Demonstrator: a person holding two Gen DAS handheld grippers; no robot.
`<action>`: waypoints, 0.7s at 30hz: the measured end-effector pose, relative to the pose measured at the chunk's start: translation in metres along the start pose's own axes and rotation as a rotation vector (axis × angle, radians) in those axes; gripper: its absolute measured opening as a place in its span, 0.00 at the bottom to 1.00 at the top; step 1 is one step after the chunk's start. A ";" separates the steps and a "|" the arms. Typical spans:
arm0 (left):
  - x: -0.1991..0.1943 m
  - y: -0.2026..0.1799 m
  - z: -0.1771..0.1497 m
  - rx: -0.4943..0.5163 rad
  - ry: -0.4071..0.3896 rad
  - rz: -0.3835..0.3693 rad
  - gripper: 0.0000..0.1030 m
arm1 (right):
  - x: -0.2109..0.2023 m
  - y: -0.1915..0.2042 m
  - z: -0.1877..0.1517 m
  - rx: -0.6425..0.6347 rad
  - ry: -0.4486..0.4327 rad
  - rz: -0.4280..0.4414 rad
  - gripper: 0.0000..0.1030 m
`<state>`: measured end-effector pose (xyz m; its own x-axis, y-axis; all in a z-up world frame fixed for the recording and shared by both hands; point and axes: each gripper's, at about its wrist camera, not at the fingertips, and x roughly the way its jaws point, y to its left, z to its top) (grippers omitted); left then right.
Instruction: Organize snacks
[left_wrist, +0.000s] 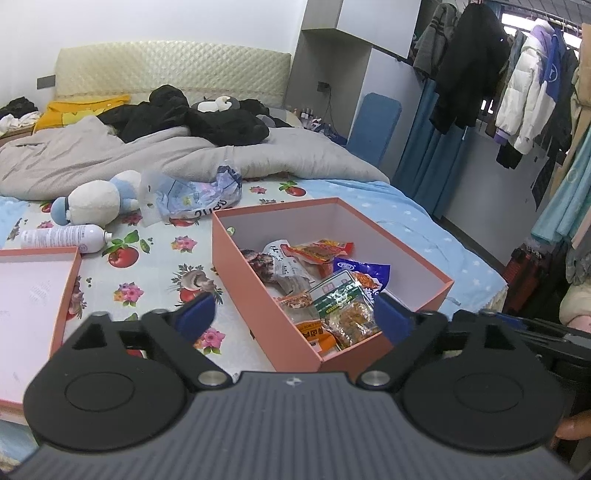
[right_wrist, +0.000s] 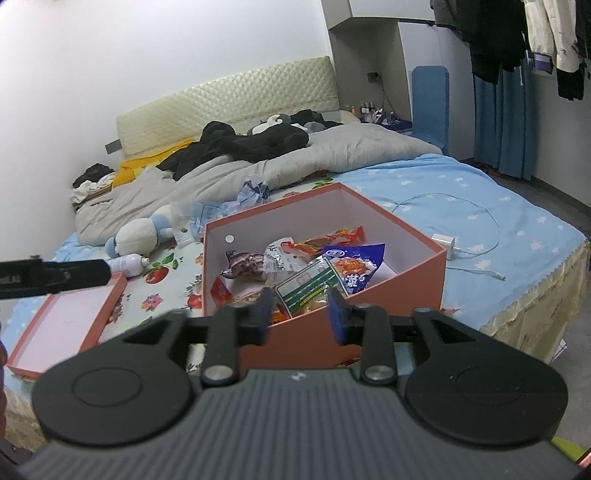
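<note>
An orange cardboard box (left_wrist: 236, 254) (right_wrist: 406, 273) stands open on the bed with several snack packets in it: a green-and-white packet (left_wrist: 340, 299) (right_wrist: 306, 286), a blue one (left_wrist: 365, 269) (right_wrist: 354, 262), a red one (left_wrist: 317, 251) (right_wrist: 332, 236) and a dark one (left_wrist: 258, 262) (right_wrist: 243, 264). My left gripper (left_wrist: 295, 315) hovers at the box's near corner, jaws wide open and empty. At the box's near wall my right gripper (right_wrist: 301, 314) is also open, gripping nothing. The box lid (left_wrist: 33, 295) (right_wrist: 70, 321) lies upturned to the left.
On the flowered sheet behind the box lie a plush toy (left_wrist: 96, 203), a white bottle (left_wrist: 62, 238) and a crumpled plastic bag (left_wrist: 195, 195). A grey quilt (left_wrist: 147, 155) covers the far bed. A white charger (right_wrist: 445, 243) with its cable lies right of the box. Clothes (left_wrist: 517, 92) hang at the right.
</note>
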<state>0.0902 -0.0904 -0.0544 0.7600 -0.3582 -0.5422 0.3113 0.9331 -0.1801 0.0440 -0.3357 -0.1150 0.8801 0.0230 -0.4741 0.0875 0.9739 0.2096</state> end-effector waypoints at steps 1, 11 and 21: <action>0.000 0.000 0.000 -0.003 0.001 -0.001 0.95 | -0.002 -0.001 0.000 0.003 -0.017 -0.006 0.86; -0.001 0.001 -0.001 0.016 -0.007 0.039 0.99 | -0.002 -0.002 0.000 0.002 -0.030 -0.016 0.92; -0.004 0.004 0.001 0.000 -0.009 0.052 0.99 | -0.003 0.002 -0.001 -0.007 -0.034 -0.011 0.92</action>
<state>0.0891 -0.0854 -0.0521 0.7804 -0.3093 -0.5434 0.2712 0.9505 -0.1516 0.0413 -0.3336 -0.1139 0.8943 0.0044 -0.4475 0.0943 0.9756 0.1982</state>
